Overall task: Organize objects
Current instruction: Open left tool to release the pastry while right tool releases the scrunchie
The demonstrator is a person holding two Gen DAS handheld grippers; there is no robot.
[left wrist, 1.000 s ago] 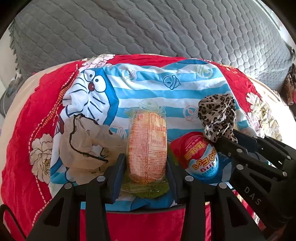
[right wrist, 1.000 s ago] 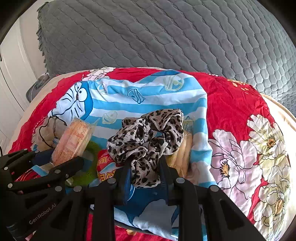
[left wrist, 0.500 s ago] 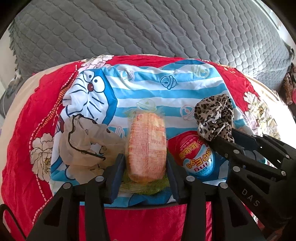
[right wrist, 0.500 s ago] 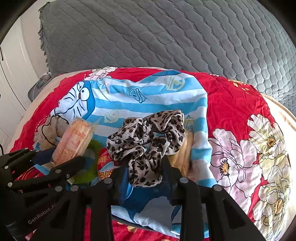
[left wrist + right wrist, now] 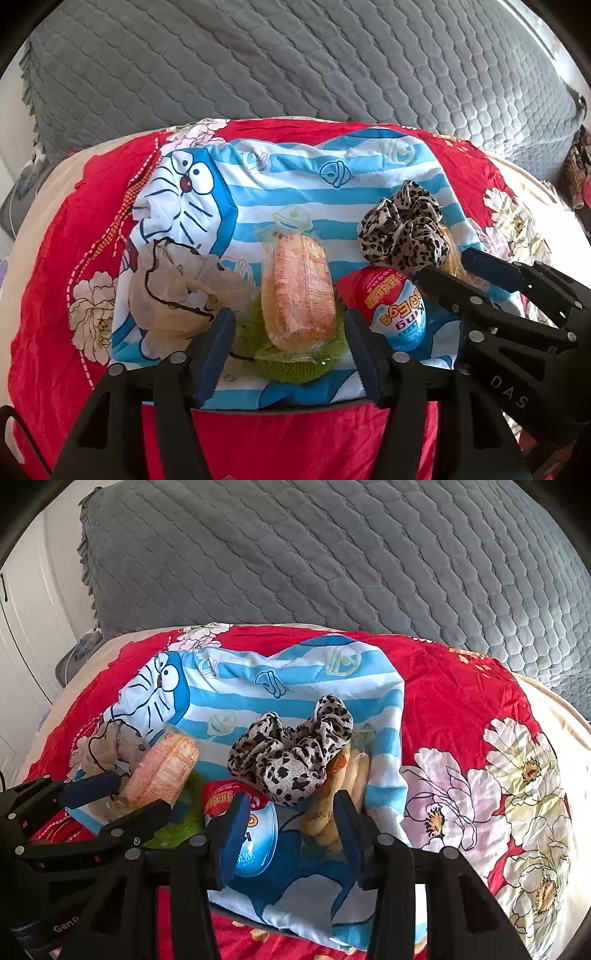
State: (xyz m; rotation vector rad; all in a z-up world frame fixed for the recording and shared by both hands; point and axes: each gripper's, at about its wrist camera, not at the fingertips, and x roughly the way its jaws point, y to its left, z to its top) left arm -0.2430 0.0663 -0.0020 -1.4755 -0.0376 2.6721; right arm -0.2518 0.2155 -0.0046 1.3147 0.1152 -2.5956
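On a blue-striped Doraemon cloth (image 5: 295,188) lie a wrapped orange snack pack (image 5: 297,291) on a green scrubber (image 5: 295,363), a red and blue toy egg (image 5: 391,306), a leopard scrunchie (image 5: 400,230) and a beige pouch (image 5: 177,291). My left gripper (image 5: 290,350) is open, its jaws either side of the snack pack's near end. My right gripper (image 5: 288,830) is open just in front of the scrunchie (image 5: 295,753), with the egg (image 5: 251,834) by its left finger and a wrapped biscuit pack (image 5: 343,794) by its right finger.
The cloth lies on a red floral bedspread (image 5: 461,716). A grey quilted cover (image 5: 332,554) rises behind. White cabinet doors (image 5: 22,627) stand at the far left. Each gripper shows in the other's view, close side by side.
Both grippers opened and drew back a little. The left let go of the snack pack. The right let go of the scrunchie, which now rests on the cloth.
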